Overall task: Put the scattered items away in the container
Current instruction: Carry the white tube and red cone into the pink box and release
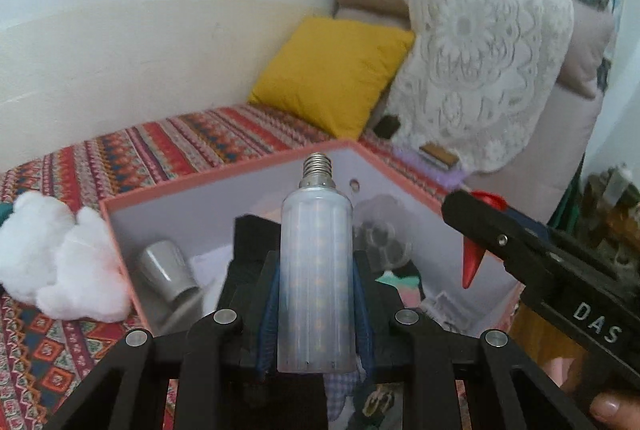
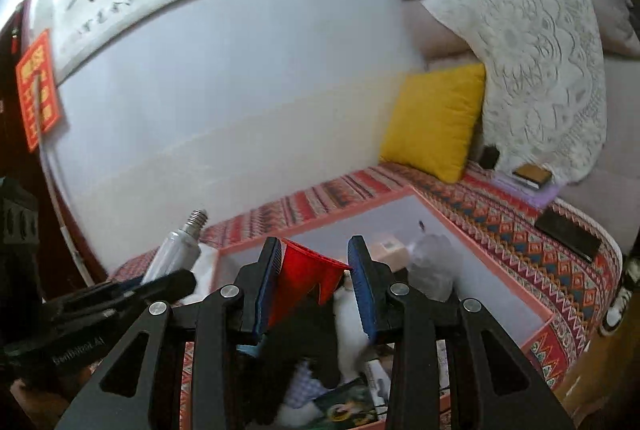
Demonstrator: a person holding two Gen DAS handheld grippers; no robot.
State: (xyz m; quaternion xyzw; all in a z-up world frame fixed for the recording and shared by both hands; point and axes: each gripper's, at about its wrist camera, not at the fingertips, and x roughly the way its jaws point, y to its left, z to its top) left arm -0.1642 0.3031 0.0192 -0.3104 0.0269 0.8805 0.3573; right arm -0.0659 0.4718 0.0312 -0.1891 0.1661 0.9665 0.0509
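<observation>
1. The left claw (image 1: pixel 316 294) pinched a white light bulb (image 1: pixel 316 270) by its sides, the screw base pointing away from the claw.
2. Just beyond and below that claw sat the pink box (image 1: pixel 224 186), open at the top, on a patterned bed cover (image 1: pixel 132 154).
3. The right claw (image 2: pixel 316 270) pinched a red funnel (image 2: pixel 308 278), wide mouth up, between its blue pads (image 2: pixel 362 282), with the same box ahead of and below it.
4. Already inside the box, below the left claw, lay a grey cup (image 1: pixel 170 274) on its side, a clear lumpy thing near the far wall, and some paper or cloth items too blurred to name.
5. A white fluffy wad (image 1: pixel 60 258) lay left of the left claw, outside the box against its wall, so it looked still to be collected.
6. By my judgement the tidying was well along: both held things needed dropping in, then the wad.
</observation>
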